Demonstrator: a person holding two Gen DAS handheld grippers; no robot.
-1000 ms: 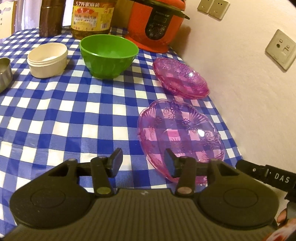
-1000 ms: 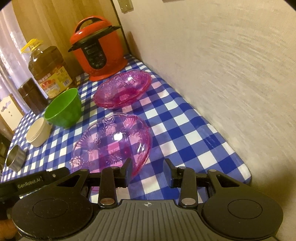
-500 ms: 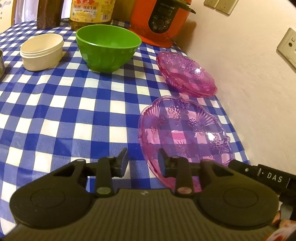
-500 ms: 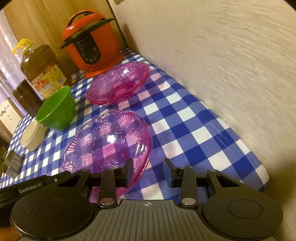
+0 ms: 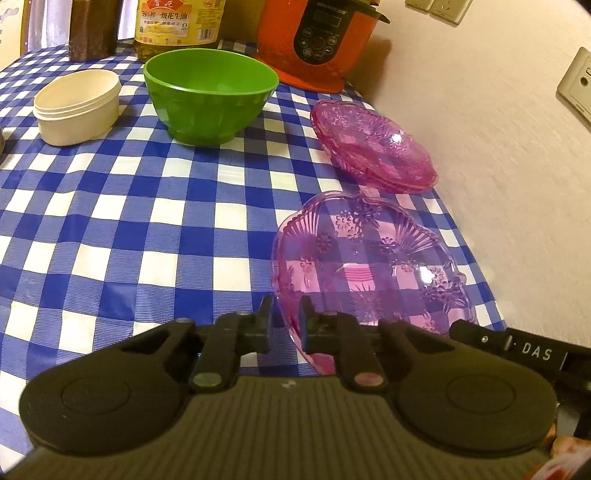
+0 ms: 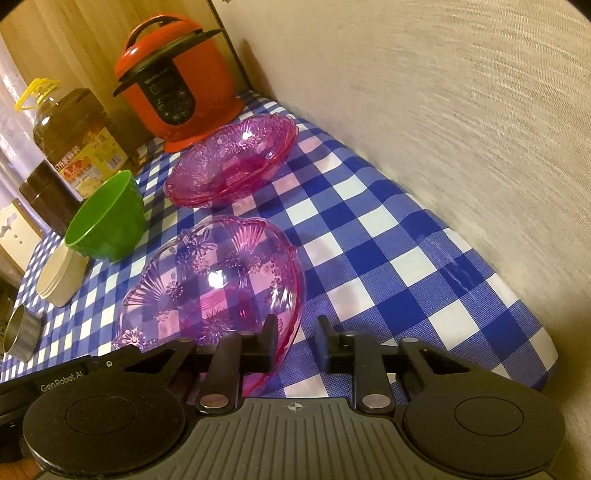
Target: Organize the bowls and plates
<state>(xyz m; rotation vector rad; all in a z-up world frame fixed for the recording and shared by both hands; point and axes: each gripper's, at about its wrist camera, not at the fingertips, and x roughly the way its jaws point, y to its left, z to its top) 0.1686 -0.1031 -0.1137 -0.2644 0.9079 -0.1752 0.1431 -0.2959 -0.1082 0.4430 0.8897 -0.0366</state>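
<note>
A clear pink glass plate lies near the table's front right corner; it also shows in the right wrist view. My left gripper has its fingers closed on the plate's near left rim. My right gripper is open, its left finger beside the plate's near rim, holding nothing. A stack of pink glass plates sits farther back by the wall, also in the right wrist view. A green bowl and a cream bowl stand behind.
A red pressure cooker, an oil bottle and a dark jar stand at the back. A steel cup is at the left. The wall runs along the table's right edge. The blue checked cloth covers the table.
My left gripper has narrowed from open and closed onto the near plate's rim. Both grippers have moved a little forward toward the plate.
</note>
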